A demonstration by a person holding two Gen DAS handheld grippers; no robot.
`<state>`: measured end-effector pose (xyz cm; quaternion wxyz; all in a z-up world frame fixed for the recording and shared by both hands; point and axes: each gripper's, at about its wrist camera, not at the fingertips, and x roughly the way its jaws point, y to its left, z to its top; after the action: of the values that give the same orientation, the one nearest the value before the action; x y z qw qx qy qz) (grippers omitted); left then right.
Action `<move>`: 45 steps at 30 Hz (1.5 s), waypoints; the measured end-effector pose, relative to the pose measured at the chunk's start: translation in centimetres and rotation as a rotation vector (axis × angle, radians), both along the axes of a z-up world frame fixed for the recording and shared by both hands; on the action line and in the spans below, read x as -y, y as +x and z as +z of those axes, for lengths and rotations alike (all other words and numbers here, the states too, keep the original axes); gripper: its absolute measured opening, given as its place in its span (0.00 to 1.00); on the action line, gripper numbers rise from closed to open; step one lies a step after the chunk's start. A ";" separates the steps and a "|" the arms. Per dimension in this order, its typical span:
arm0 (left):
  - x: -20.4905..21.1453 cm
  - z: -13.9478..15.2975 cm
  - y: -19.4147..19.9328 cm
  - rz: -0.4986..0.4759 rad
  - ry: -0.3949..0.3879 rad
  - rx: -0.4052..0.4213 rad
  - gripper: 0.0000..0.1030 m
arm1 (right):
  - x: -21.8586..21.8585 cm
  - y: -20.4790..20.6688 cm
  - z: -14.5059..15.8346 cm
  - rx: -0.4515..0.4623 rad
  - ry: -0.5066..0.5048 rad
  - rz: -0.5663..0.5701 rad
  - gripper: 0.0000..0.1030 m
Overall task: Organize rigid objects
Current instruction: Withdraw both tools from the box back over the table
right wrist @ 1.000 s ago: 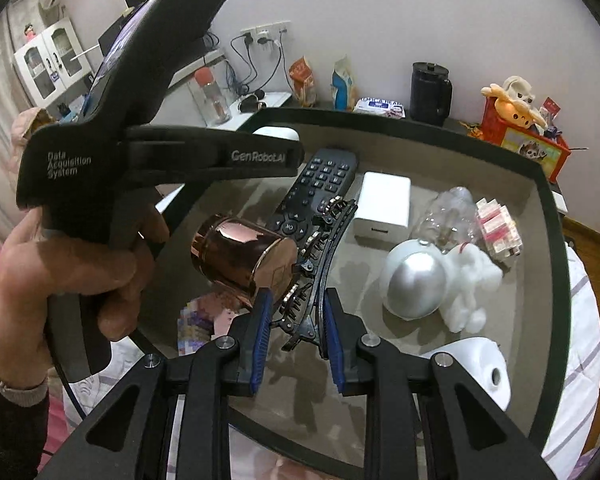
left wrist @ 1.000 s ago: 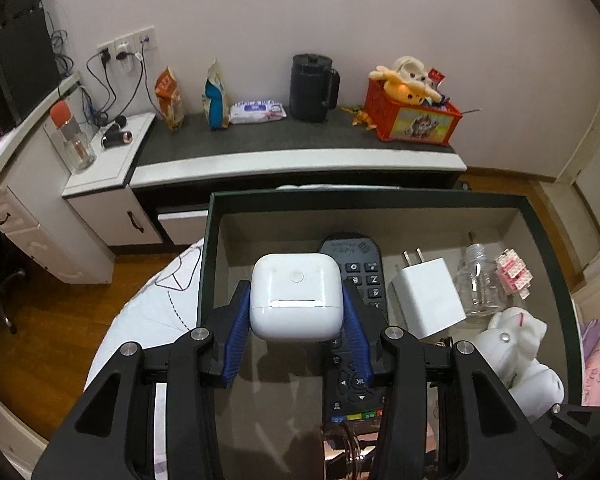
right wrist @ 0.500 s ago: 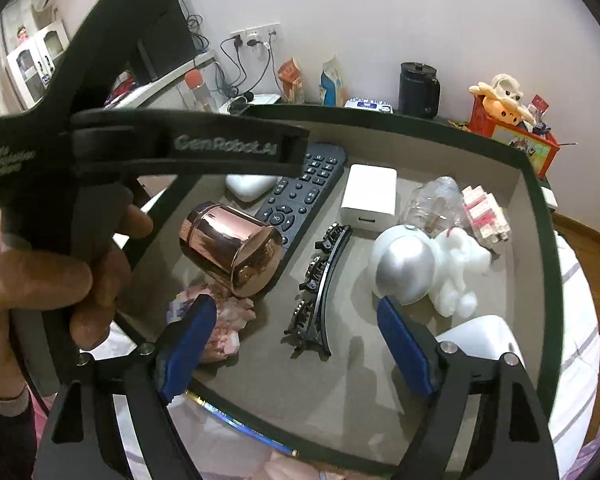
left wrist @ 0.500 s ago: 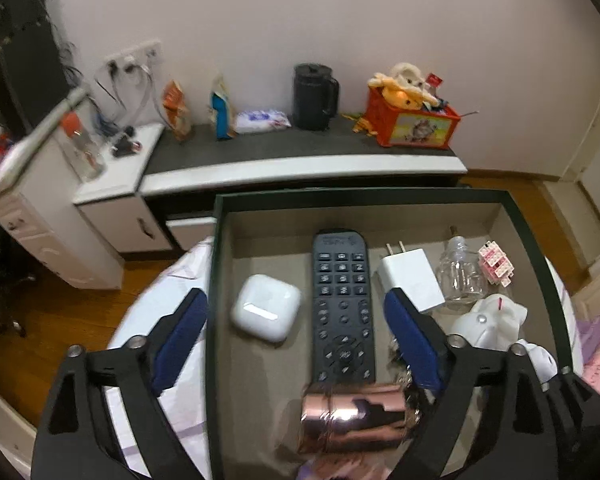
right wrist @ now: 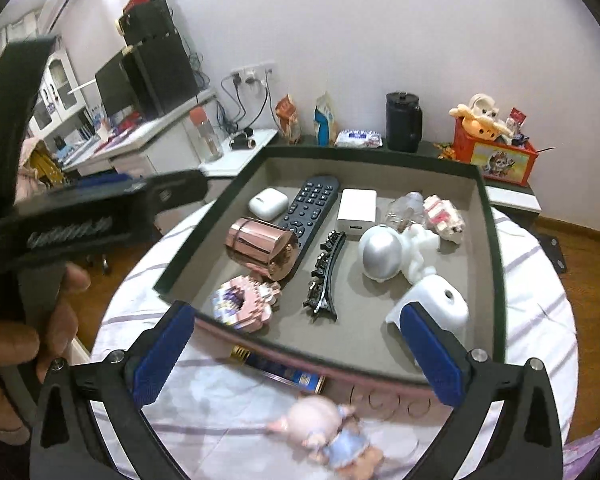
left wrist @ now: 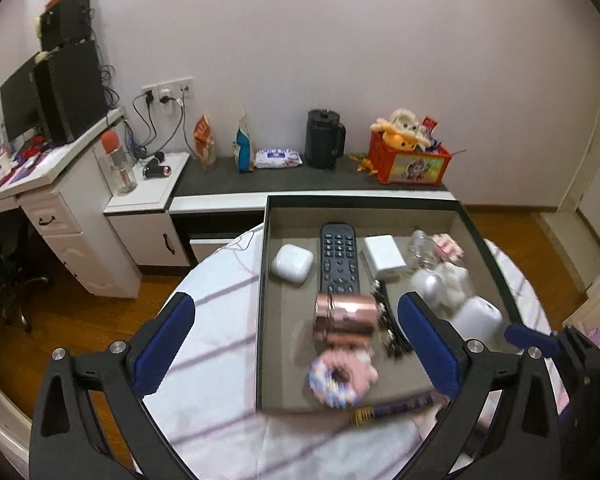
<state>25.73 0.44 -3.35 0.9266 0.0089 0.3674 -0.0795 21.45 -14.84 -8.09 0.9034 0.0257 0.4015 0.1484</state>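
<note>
Right wrist view: right gripper [right wrist: 296, 354] jaws opening, nearly max wide, nothing btwn them. Black hair clip [right wrist: 325, 276] lies flat in the tray [right wrist: 492, 248], mid-floor, btw the rose-gold cup [right wrist: 260, 248] on its left and silver-helmet figure [right wrist: 384, 252] on its right. Left gripper [left wrist: 296, 346] jaws also opening, empty; white earbud case [left wrist: 292, 263] sits far-left in tray, just left of the remote [left wrist: 339, 258].

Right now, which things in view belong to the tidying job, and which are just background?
Job: tray, earbud case, remote, hair clip, copper cup, doll outside the tray.
Background: kettle, toy crate, wipes pack.
</note>
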 end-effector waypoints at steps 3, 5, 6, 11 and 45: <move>-0.7 0.6 -3.2 0.011 -0.015 0.022 0.99 | 0.2 -1.5 0.8 0.020 0.004 -0.010 1.00; -1.1 0.9 -5.2 0.019 -0.027 0.035 0.99 | 0.4 -2.5 1.3 0.034 0.005 -0.016 1.00; -1.2 1.0 -6.0 0.022 -0.033 0.041 1.00 | 0.6 -3.2 1.6 0.042 0.007 -0.020 1.00; -1.7 0.9 -10.3 0.035 -0.060 0.057 1.00 | 1.2 -5.4 2.6 0.069 0.013 -0.034 1.00; -0.5 -6.0 -18.1 0.040 -0.095 -0.047 1.00 | 5.4 -12.1 -2.7 -0.017 0.011 -0.136 1.00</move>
<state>7.61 0.92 -9.33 0.9186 -0.0441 0.3848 -0.0787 9.38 -20.28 -10.82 0.9078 0.0590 0.4058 0.0886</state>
